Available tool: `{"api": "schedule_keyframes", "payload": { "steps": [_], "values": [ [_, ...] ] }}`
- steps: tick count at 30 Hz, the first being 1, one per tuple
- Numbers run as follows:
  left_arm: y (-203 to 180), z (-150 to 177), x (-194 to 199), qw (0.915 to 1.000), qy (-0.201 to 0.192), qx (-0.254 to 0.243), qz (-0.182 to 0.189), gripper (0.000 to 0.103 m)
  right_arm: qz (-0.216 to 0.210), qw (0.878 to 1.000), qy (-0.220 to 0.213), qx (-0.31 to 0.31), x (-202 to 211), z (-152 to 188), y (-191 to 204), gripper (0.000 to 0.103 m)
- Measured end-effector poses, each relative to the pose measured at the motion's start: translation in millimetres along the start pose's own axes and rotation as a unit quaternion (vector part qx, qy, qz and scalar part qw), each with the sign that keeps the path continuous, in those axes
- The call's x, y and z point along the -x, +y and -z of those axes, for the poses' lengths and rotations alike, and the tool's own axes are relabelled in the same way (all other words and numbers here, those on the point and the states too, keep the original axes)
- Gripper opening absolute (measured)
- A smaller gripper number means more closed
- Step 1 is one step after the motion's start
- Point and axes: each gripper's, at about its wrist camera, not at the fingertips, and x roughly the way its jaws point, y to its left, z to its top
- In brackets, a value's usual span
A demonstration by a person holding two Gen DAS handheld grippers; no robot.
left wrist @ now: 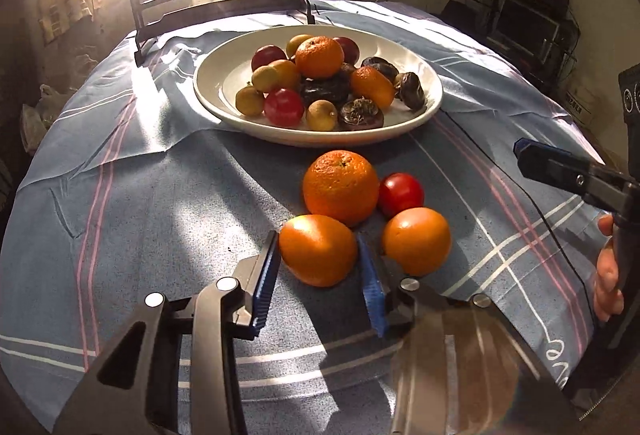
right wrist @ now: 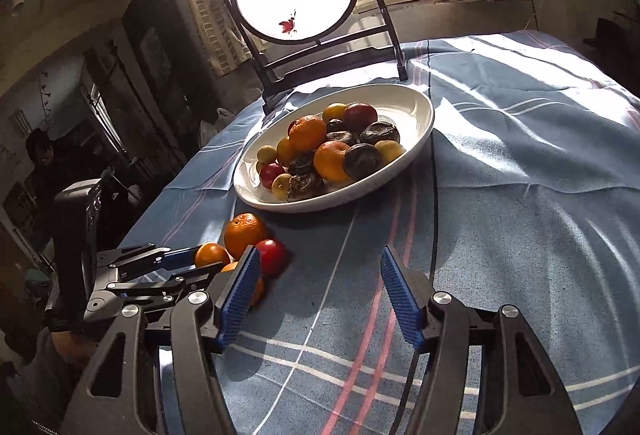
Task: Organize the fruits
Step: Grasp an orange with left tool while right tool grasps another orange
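Your left gripper [left wrist: 318, 261] has its fingers [left wrist: 266, 277] closed against a smooth orange fruit [left wrist: 318, 249] on the table [left wrist: 160, 203], among three loose fruits just in front of the white plate [left wrist: 224, 75] of mixed fruit. Your right gripper [right wrist: 316, 291] hovers beside them, fingers [right wrist: 400, 299] open and empty.

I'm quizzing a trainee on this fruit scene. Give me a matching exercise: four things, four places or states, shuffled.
1. left gripper
2. right gripper
3. white plate
4. red fruit on the cloth

a. jaws apart, only cloth between
b. beside the dimpled orange
c. heaped with mixed fruit
d. pads either side of a smooth orange fruit

Pairs: 1-d, 2-a, 3-c, 4-b
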Motion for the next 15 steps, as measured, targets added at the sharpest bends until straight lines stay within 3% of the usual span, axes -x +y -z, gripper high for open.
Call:
{"api": "schedule_keyframes", "payload": {
  "steps": [5, 11, 15],
  "values": [
    [10, 2, 18, 0.9978, -0.056, 0.034, -0.005, 0.038, 0.011, 0.997, 0.027, 0.064, -11, 6, 25, 0.063],
    [17, 1, 23, 0.9961, -0.07, 0.051, 0.01, 0.038, -0.009, 0.993, 0.067, 0.093, -32, 12, 62, 0.062],
    [16, 2, 25, 0.996, -0.074, 0.05, 0.011, 0.038, 0.008, 0.99, 0.092, 0.108, -53, 13, 81, 0.062]
  ]
}}
